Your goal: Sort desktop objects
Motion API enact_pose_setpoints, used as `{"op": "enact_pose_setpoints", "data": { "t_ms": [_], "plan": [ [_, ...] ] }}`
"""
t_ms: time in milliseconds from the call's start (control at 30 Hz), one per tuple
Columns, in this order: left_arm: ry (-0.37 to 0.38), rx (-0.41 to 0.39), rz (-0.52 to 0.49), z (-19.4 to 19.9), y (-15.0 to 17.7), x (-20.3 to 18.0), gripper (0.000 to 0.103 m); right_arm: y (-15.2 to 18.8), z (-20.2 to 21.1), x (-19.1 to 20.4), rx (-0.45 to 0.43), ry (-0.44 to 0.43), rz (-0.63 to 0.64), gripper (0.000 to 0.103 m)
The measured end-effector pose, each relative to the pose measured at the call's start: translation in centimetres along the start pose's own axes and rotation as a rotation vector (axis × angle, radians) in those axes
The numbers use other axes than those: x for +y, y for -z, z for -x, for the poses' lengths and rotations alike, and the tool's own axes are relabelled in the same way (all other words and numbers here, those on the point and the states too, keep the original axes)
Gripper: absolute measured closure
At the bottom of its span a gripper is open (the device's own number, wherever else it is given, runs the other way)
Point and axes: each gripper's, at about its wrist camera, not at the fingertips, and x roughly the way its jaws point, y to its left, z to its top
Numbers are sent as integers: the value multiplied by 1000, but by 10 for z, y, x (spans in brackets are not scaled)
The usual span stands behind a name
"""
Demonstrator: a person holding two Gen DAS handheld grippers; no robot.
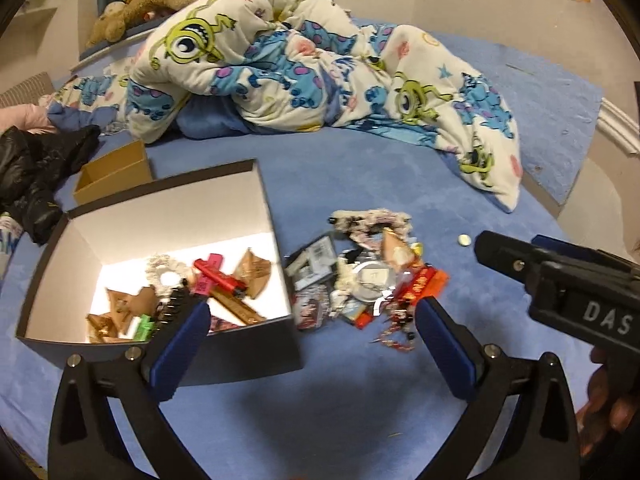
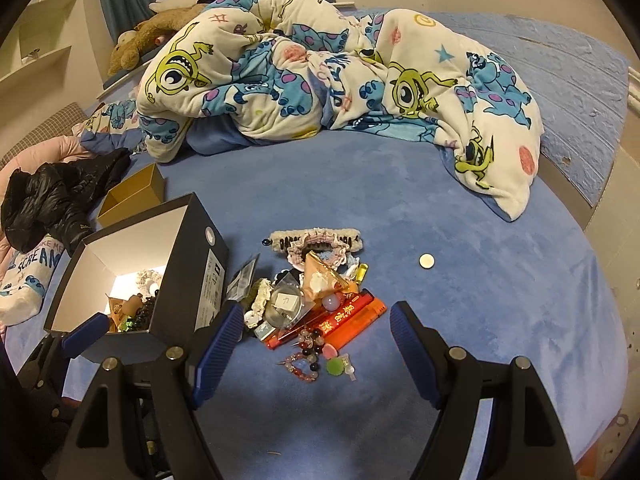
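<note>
A pile of small objects (image 1: 360,280) lies on the blue bed sheet: lighters, a bead bracelet, a round tin, hair scrunchies, packets. It shows in the right wrist view too (image 2: 312,308). An open dark box (image 1: 60,344) with a white inside stands left of the pile and holds several sorted items, including a red lighter (image 1: 218,276) and brown packets. The box also shows at the left of the right wrist view (image 2: 200,248). My left gripper (image 1: 312,320) is open and empty, straddling the box's right wall. My right gripper (image 2: 316,320) is open and empty above the pile's near edge. A coin (image 2: 427,260) lies apart.
A crumpled cartoon-print blanket (image 1: 304,68) covers the back of the bed. A small tan box (image 1: 114,174) and a black jacket (image 1: 36,168) lie at the left. A plush toy (image 1: 132,12) sits at the headboard. The right gripper's body (image 1: 568,280) shows at right.
</note>
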Motion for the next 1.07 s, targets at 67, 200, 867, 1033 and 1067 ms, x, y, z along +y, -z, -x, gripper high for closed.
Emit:
{"op": "enact_pose_setpoints", "data": {
  "t_ms": [67, 200, 867, 1033, 1067],
  "plan": [
    [-22, -3, 8, 2, -2, 6, 0, 1, 0, 3, 2, -10, -2, 25],
    [-62, -5, 40, 7, -3, 24, 0, 1, 0, 13, 3, -23, 20, 25],
    [-206, 0, 115, 49, 8, 122, 0, 9, 8, 127, 9, -158, 178, 25],
    [-203, -14, 105, 55, 12, 126, 0, 12, 10, 135, 12, -165, 191, 25],
    [-200, -15, 100, 55, 12, 126, 0, 12, 10, 136, 11, -166, 193, 25]
  ]
}}
